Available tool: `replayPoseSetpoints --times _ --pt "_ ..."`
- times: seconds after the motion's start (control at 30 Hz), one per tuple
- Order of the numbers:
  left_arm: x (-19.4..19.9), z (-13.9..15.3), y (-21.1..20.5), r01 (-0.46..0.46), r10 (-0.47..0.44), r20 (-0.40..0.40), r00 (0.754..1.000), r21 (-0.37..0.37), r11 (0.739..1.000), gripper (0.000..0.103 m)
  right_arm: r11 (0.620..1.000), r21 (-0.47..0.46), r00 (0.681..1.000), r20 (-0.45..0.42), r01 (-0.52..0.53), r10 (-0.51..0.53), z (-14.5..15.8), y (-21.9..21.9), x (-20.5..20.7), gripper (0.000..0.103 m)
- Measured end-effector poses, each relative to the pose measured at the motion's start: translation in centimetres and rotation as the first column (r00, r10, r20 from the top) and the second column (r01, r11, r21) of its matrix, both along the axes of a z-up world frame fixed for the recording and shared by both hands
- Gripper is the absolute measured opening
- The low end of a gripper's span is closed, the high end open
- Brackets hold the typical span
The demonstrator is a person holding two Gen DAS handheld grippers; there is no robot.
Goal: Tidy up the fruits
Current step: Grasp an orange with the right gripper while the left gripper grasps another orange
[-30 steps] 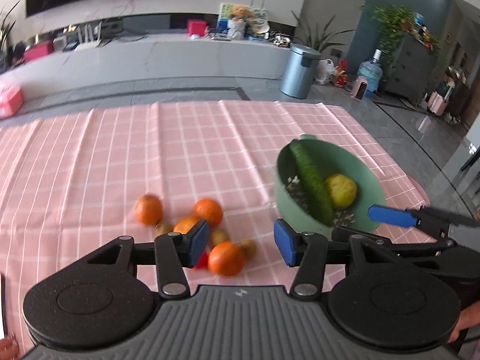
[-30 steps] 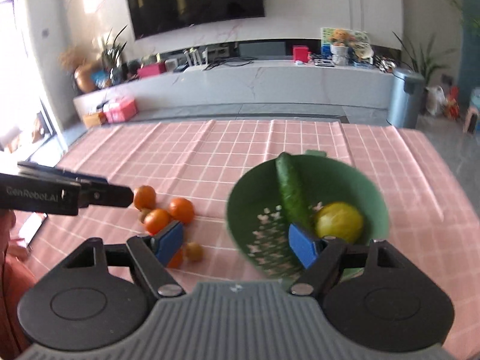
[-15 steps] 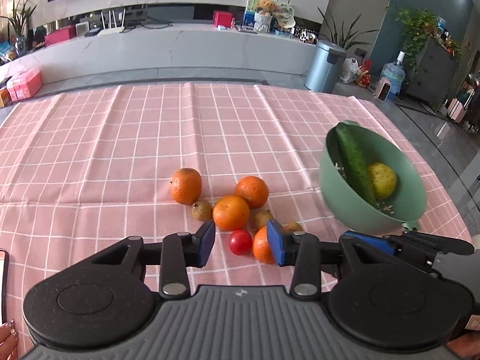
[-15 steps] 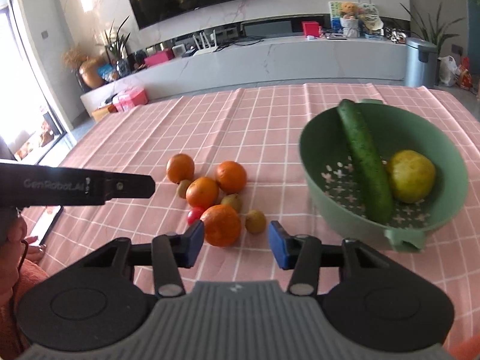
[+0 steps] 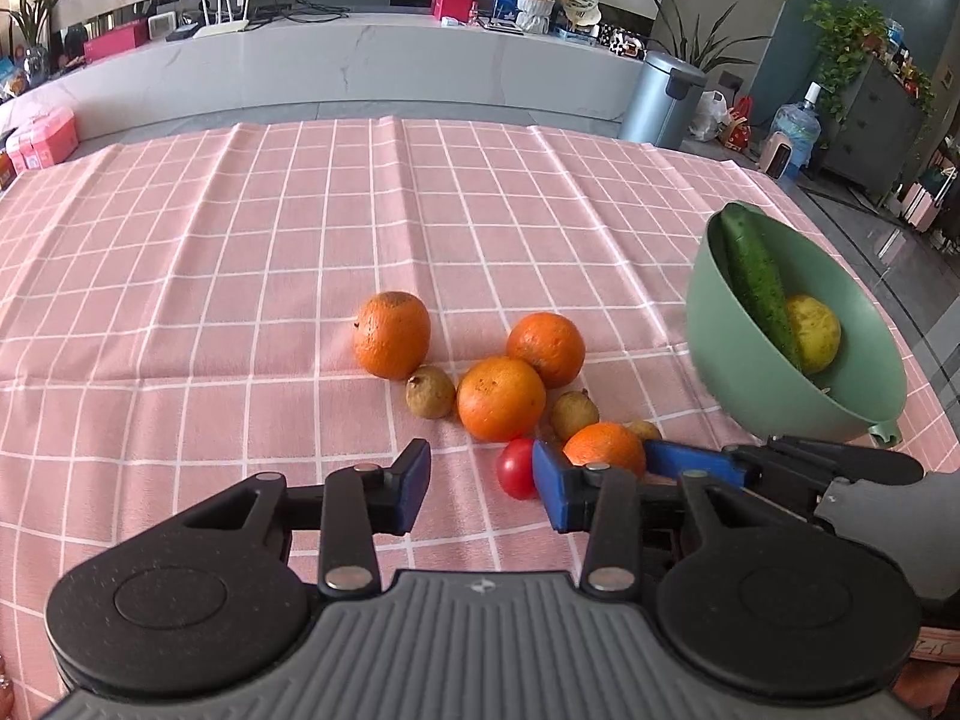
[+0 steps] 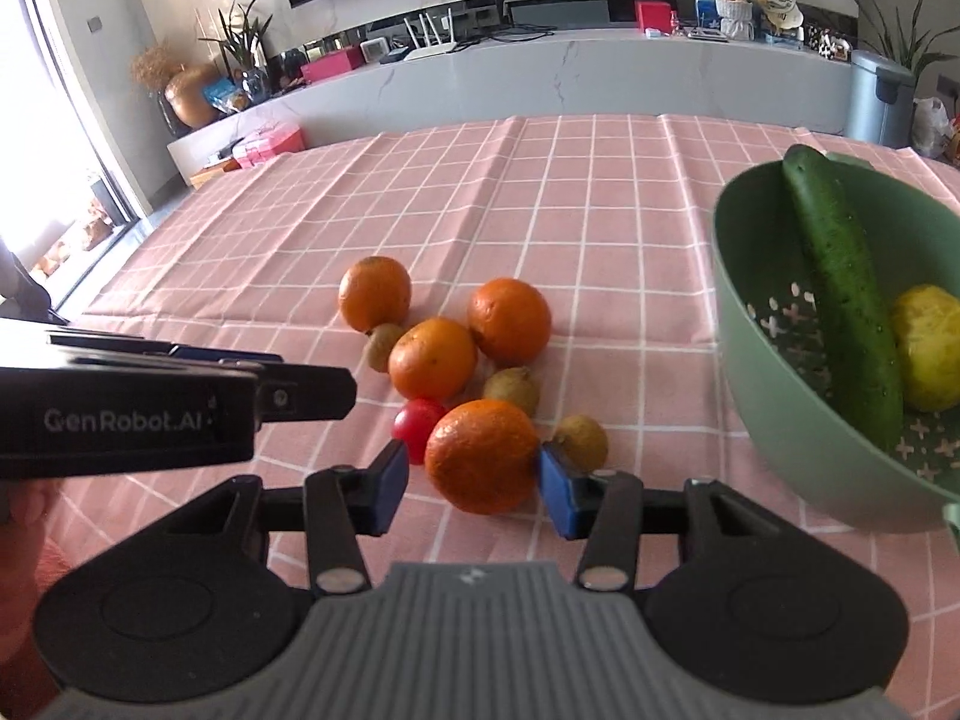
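Several oranges lie clustered on the pink checked cloth with small brown kiwis and a red tomato [image 6: 417,423]. The nearest orange [image 6: 483,456] sits between the open fingers of my right gripper [image 6: 474,483]; whether the pads touch it I cannot tell. My left gripper [image 5: 480,495] is open and empty just left of the tomato [image 5: 516,468]. A green colander bowl [image 6: 774,420] at the right holds a cucumber [image 6: 840,294] and a yellow fruit [image 6: 927,354]. The bowl [image 5: 750,372] also shows in the left wrist view.
The left gripper's body [image 6: 150,408] juts in from the left in the right wrist view. The right gripper's finger [image 5: 696,462] reaches beside the near orange [image 5: 606,450] in the left wrist view. The tablecloth [image 5: 240,276] stretches back to a floor edge.
Both grippers have swung left from the bowl to the fruit cluster and moved closer. The right gripper now straddles the nearest orange.
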State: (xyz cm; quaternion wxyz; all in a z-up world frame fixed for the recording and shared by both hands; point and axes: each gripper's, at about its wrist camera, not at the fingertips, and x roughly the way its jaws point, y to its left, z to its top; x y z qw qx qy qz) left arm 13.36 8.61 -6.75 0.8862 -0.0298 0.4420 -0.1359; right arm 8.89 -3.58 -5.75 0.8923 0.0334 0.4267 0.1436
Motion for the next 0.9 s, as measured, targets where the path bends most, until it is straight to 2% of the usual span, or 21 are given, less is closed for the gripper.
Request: replayPoseSetpoints --times 0.17,0.23,0.4,0.57,0.67,0.9 --pt "0.6 -0.6 0.0 0.007 -0.008 -0.014 1.000 -0.011 1.000 0.046 1.000 -0.028 0.999 0.033 -0.014 0.015 -0.2 0.5 0.5 0.045" --pt "0.7 -0.7 -0.2 0.012 -0.012 -0.015 1.000 -0.015 1.000 0.046 0.998 -0.051 0.999 0.043 -0.022 0.024 -0.2 0.7 0.5 0.040" --pt "1.2 -1.1 -0.6 -0.006 0.006 -0.008 1.000 -0.030 1.000 0.049 0.998 -0.054 0.999 0.044 -0.027 0.029 0.5 -0.2 -0.3 0.038" --pt "1.8 -1.7 -1.2 -0.035 0.035 0.000 0.999 -0.038 0.999 0.050 0.994 -0.105 0.998 0.055 0.029 -0.023 1.3 -2.1 -1.0 0.039" --pt "2.2 -2.1 -1.7 -0.040 0.040 -0.001 0.999 -0.040 0.998 0.050 0.991 -0.118 0.998 0.025 0.065 -0.063 1.0 -3.4 -0.9 0.039" --pt "3.0 -3.2 -1.8 -0.085 0.084 -0.021 0.996 -0.058 0.995 0.050 0.989 -0.136 0.998 0.028 0.056 -0.053 0.1 -4.1 -1.1 0.039"
